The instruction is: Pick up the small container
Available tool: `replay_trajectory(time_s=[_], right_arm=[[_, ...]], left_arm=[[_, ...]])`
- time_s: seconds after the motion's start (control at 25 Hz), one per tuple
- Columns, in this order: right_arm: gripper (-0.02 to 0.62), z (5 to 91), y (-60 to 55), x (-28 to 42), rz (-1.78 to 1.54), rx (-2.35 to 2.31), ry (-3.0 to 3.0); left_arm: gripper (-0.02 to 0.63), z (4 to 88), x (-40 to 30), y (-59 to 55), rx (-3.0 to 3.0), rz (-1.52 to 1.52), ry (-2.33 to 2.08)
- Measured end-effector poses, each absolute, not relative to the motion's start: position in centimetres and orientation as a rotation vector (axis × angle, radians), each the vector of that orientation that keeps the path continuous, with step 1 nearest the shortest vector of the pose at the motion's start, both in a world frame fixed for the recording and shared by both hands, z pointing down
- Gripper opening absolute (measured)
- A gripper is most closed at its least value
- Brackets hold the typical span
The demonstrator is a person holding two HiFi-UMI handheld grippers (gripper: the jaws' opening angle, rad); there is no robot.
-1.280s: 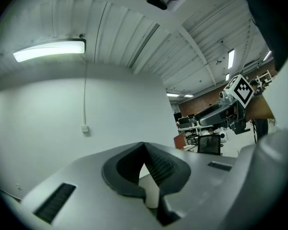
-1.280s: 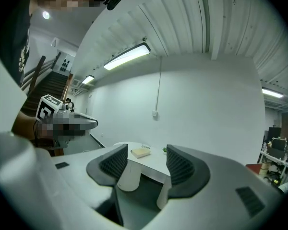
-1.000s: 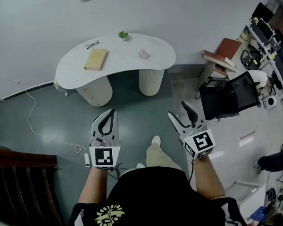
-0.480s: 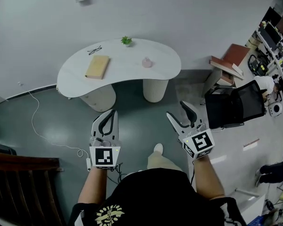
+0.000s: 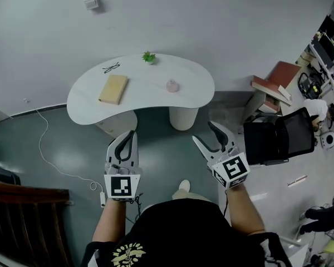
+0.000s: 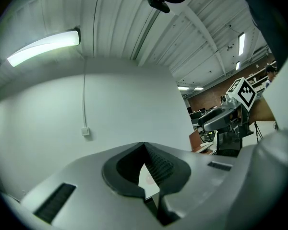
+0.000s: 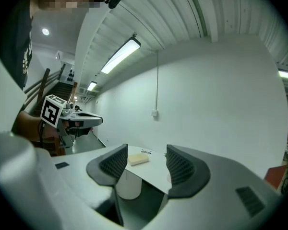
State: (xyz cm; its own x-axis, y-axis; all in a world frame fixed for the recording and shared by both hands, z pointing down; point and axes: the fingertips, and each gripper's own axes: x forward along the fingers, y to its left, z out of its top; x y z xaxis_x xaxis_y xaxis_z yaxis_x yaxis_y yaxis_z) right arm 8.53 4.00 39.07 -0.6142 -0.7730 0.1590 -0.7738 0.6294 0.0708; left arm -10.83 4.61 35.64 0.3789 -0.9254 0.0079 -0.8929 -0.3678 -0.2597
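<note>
The small pink container (image 5: 172,85) stands on a white kidney-shaped table (image 5: 145,96), right of its middle. Both grippers hang over the grey floor, short of the table's near edge and apart from the container. My left gripper (image 5: 132,134) is shut with nothing in it; in the left gripper view its pads (image 6: 156,164) meet at the tips. My right gripper (image 5: 204,132) is open and empty. Between its fingers (image 7: 181,166) the right gripper view shows the table (image 7: 151,172) and a tan book (image 7: 138,159); the container is hidden there.
The tan book (image 5: 113,89), a pair of glasses (image 5: 111,68) and a small potted plant (image 5: 149,57) also sit on the table. A black office chair (image 5: 279,133) and a low stand with books (image 5: 278,81) are at the right. A dark wooden chair (image 5: 22,221) stands at the lower left. A white cable (image 5: 44,149) runs across the floor.
The table has slid lower in the head view and looks nearer, as the person has stepped toward it. Both grippers keep their pose: left shut, right open.
</note>
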Motion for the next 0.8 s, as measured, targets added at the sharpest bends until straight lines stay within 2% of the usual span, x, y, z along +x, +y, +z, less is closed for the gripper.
replay_trajectory(time_s=[0.36, 0.8], right_arm=[[0.245, 39.0, -2.0, 10.9, 0.007, 1.206, -2.727], [0.245, 40.3, -6.5, 10.7, 0.056, 1.160, -2.732]], left_arm=[[0.005, 34.7, -9.0, 0.0, -2.345, -0.220, 1.709], [0.005, 36.7, -8.8, -3.2, -2.359, -0.262, 1.721]])
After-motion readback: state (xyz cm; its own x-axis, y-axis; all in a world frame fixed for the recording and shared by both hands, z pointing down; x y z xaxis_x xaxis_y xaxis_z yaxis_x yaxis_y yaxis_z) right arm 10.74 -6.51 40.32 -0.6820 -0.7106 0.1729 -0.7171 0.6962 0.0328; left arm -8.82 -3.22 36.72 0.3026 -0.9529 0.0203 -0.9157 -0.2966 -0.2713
